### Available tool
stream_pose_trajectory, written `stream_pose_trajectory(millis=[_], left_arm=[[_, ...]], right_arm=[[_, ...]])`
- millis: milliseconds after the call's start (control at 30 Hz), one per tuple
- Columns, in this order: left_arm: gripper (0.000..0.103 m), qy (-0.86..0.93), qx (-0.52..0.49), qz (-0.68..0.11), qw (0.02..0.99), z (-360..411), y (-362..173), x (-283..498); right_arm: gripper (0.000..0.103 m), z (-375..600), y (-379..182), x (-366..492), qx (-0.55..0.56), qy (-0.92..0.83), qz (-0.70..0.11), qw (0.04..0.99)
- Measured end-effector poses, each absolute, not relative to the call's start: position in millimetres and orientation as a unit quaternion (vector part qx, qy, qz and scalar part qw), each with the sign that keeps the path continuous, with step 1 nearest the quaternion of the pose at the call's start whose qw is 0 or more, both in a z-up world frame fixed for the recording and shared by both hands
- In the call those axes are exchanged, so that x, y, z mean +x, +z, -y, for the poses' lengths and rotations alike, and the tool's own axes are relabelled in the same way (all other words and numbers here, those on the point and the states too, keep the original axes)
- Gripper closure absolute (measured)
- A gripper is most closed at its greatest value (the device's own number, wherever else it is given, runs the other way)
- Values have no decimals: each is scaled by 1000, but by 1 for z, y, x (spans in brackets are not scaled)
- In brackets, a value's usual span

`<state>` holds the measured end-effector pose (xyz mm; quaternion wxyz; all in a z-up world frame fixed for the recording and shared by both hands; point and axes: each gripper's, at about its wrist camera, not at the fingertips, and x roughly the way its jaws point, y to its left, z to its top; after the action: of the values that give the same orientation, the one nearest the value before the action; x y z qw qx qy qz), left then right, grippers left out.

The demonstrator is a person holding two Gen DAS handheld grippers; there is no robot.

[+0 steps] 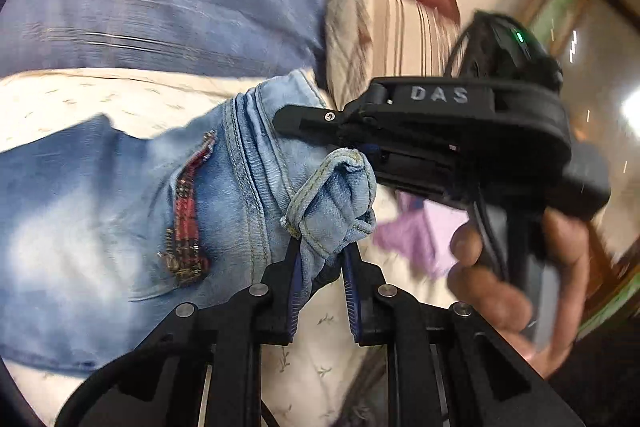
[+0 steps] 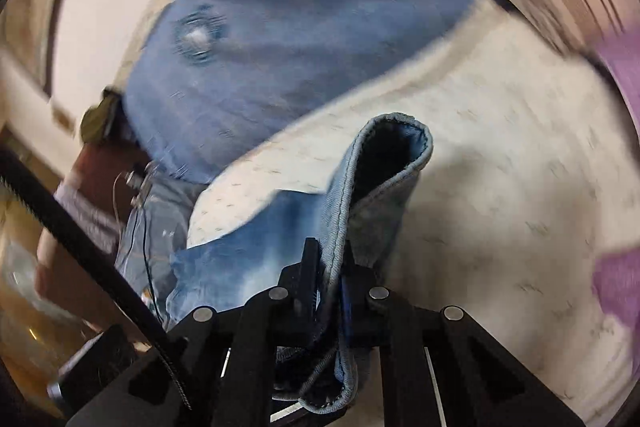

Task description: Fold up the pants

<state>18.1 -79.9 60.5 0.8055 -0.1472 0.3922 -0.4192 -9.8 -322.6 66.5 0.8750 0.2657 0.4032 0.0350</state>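
Up close, the left gripper (image 1: pixel 322 259) has its jaws pinched tight on a bunched hem of the light-blue jeans (image 1: pixel 120 211), the cuff puffing out just above the pads. The right gripper (image 2: pixel 330 267) does likewise, clamped on a stitched denim edge that loops open beyond its tips. In the left wrist view the right tool crosses just past the cuff, a hand (image 1: pixel 512 267) wrapped round its handle. Two corners taken together like this looks like a lift to carry one end of the jeans over the rest. They trail down onto the cream patterned bedsheet (image 2: pixel 500 187), red plaid patch (image 1: pixel 186 223) showing. Farther off, a blue cloth (image 2: pixel 300 27) and a purple garment (image 1: pixel 416 239) lie blurred.
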Motion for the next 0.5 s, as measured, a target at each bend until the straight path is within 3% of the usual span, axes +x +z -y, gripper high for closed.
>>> stream_pose_trajectory(millis=[133, 267, 400, 500], left_arm=[[86, -393, -236, -383, 802, 14, 65, 31], [86, -348, -306, -392, 795, -62, 45, 42], [85, -280, -329, -429, 793, -117, -2, 49], [81, -233, -345, -472, 777, -130, -36, 54]], right_arm=[[94, 255, 90, 25, 230, 95, -394, 885], [94, 185, 79, 64, 207, 146, -409, 877], [88, 126, 32, 99, 191, 183, -440, 858], [79, 104, -13, 114, 191, 197, -477, 835]])
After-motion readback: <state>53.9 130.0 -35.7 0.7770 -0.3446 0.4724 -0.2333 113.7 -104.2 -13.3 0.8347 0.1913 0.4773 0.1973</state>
